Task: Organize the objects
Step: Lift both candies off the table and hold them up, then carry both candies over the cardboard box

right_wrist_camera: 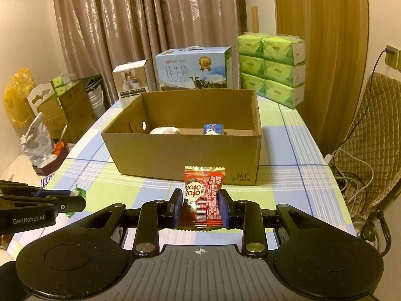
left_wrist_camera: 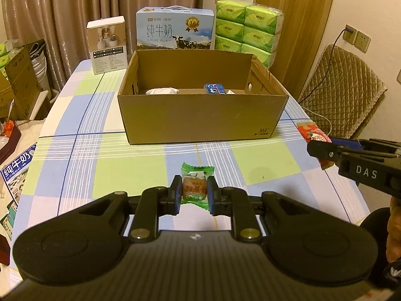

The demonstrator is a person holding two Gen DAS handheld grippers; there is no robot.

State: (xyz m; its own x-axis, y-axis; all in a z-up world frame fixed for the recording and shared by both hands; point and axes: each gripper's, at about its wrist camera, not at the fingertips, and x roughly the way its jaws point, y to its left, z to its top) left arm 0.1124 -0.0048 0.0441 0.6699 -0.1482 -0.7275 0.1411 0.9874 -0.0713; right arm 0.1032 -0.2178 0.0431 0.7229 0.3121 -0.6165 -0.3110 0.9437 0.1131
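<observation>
Cardboard box (left_wrist_camera: 200, 115) holds white bundle (left_wrist_camera: 162, 91), blue packet (left_wrist_camera: 213, 89).

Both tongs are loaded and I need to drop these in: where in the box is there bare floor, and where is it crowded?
Inside the cardboard box, the floor that shows lies between the white bundle and the blue packet, and right of that packet. The near floor is hidden by the front wall. The table's far edge is crowded: white carton, milk case, tissue packs.

"PURE MILK" on milk carton (left_wrist_camera: 175, 28); "361°" on cardboard box (left_wrist_camera: 200, 118).
</observation>
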